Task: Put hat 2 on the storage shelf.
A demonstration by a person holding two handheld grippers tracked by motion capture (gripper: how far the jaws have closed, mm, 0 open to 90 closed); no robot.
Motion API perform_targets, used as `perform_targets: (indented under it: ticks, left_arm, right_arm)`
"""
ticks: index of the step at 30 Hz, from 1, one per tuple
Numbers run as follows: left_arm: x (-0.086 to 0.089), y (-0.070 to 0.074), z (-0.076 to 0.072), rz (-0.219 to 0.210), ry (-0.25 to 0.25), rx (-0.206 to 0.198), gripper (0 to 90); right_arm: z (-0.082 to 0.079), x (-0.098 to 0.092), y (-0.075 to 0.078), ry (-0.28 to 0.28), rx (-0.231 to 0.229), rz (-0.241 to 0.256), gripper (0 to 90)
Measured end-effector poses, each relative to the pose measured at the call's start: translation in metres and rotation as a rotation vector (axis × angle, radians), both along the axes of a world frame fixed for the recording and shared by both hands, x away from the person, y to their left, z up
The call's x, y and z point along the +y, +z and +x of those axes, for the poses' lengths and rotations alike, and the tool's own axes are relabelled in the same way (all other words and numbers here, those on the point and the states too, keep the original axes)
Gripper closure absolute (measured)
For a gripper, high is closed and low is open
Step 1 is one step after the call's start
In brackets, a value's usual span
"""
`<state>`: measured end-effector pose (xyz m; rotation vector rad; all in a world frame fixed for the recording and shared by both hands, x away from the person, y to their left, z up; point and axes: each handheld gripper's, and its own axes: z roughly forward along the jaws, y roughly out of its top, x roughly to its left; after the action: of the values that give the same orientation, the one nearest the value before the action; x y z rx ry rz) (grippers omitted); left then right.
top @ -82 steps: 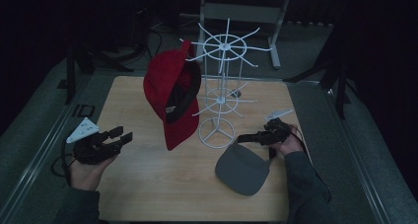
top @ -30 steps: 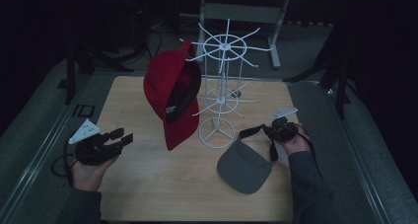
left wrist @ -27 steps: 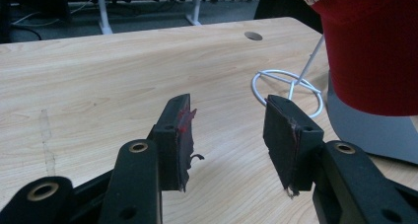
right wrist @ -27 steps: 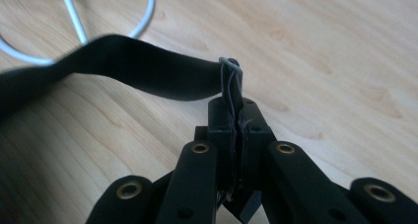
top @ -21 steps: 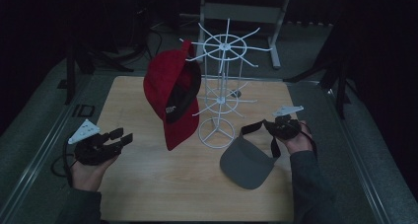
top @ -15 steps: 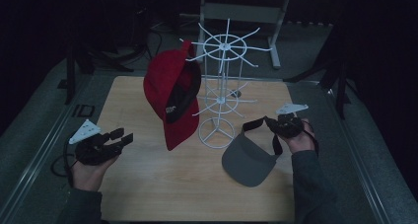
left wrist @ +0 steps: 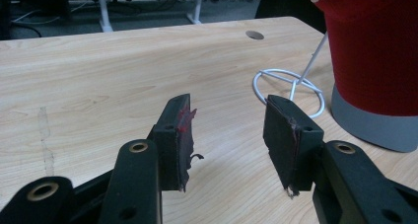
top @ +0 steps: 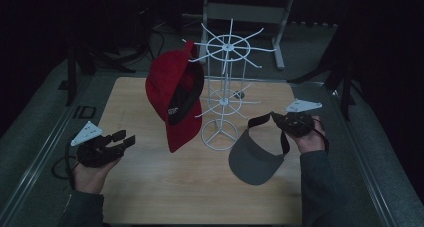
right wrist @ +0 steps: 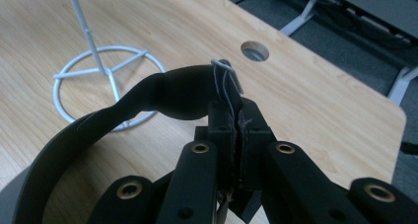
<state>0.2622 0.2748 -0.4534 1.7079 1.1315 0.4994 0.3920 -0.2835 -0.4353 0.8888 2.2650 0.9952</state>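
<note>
L gripper (top: 121, 141): parked at the near-left of the table (top: 150, 187), low over the wood, jaws apart w/ nothing between them. In the left gripper view the worn pads (left wrist: 181, 135) frame bare tabletop, and the rack's ring base (left wrist: 288, 88) sits just beyond. No change vs. 2.7 s ago; it idles.

Red cap (top: 175, 99): hangs on a left-side prong of the white wire rack (top: 225, 92), peak down, clear of the table. Unmoved through all frames.

Grey visor (top: 255, 154): this is what has changed. 2.7 s ago it lay lower, nearer the front edge, w/ its peak close to the wood. Now it is lifted and carried back and to the right, hanging from its black strap (top: 260, 121), peak tilted down-left, just right of the rack base. Whether the peak's low edge touches the table, cannot tell.

R gripper (top: 276, 119): jaws pinched together on the strap. In the right gripper view the band (right wrist: 162, 98) loops out left from the clamped jaws, and a loose white thread or tag (right wrist: 224, 78) stands up at the pinch point.

Read: pick-up looks done, grip seems firm, transport under way. Likely next is hooking the strap over a free prong on the rack's right side. Risk: strap is floppy, so the loop may need holding open; L gripper is free to help.
</note>
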Motion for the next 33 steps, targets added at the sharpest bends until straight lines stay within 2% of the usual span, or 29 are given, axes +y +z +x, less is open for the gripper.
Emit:
perform_targets:
  ticks: [11, 33]
  left_arm:
    - [-0.001, -0.001, 0.001, 0.001, -0.004, 0.003, 54.4]
    - [-0.003, -0.004, 0.003, 0.003, -0.009, 0.008, 54.4]
  right_arm:
    - [-0.01, 0.001, 0.021, 0.016, -0.048, 0.005, 87.0]
    - [-0.024, 0.001, 0.053, 0.029, -0.13, 0.013, 87.0]
